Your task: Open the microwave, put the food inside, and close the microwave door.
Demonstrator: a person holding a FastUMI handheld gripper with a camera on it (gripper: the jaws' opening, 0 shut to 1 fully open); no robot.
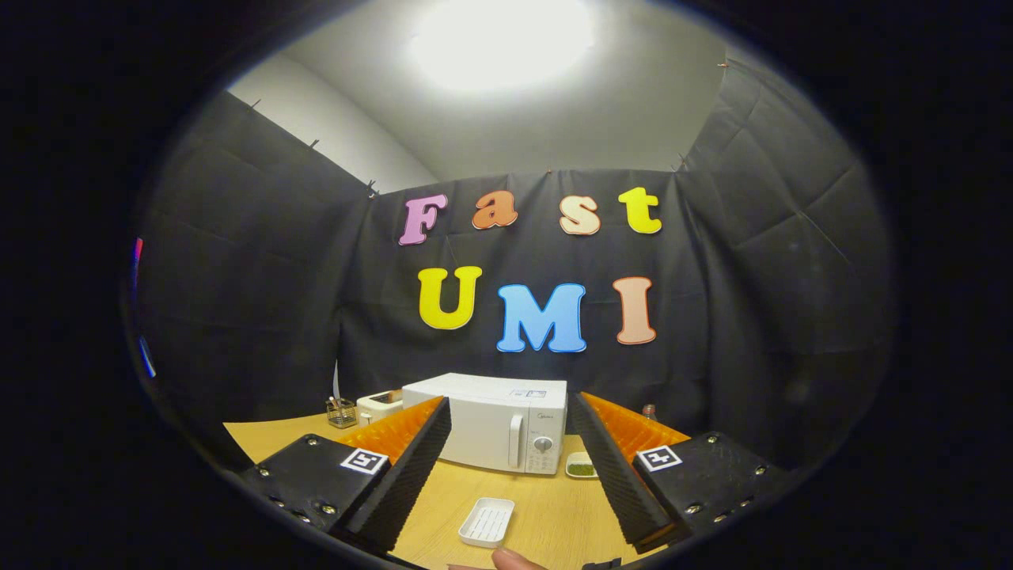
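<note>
One view, from the tool itself. Tool (506,467) held well back from the microwave, fingers (411,467) spread wide, nothing between them, released. White microwave (495,423) standing on the wooden surface (554,514) beyond the fingers, framed in the gap between them. Door shut, flush with the body; vertical handle (515,440) near the right side of the door, control knob (543,444) just right of it. Small white dish with green food (582,469) on the surface just beside the microwave's right front corner, outside the oven. Empty white ribbed tray (487,522) nearer, between the fingertips and the oven. Toaster-like white appliance (380,406) and a wire basket (342,412) to the left of the microwave, near the back. A fingertip (514,560) visible at the near edge, under the tool.

Judgement: food outside and door shut, so food not yet in. For the opening pull: best approached square to the door, fingers straddling the handle bar from the front, closed firmly before pulling. Pull along the door's arc, hinge presumably on the left, rather than straight back, so the oven does not slide. Worth keeping the swing clear of the ribbed tray and the food dish.
</note>
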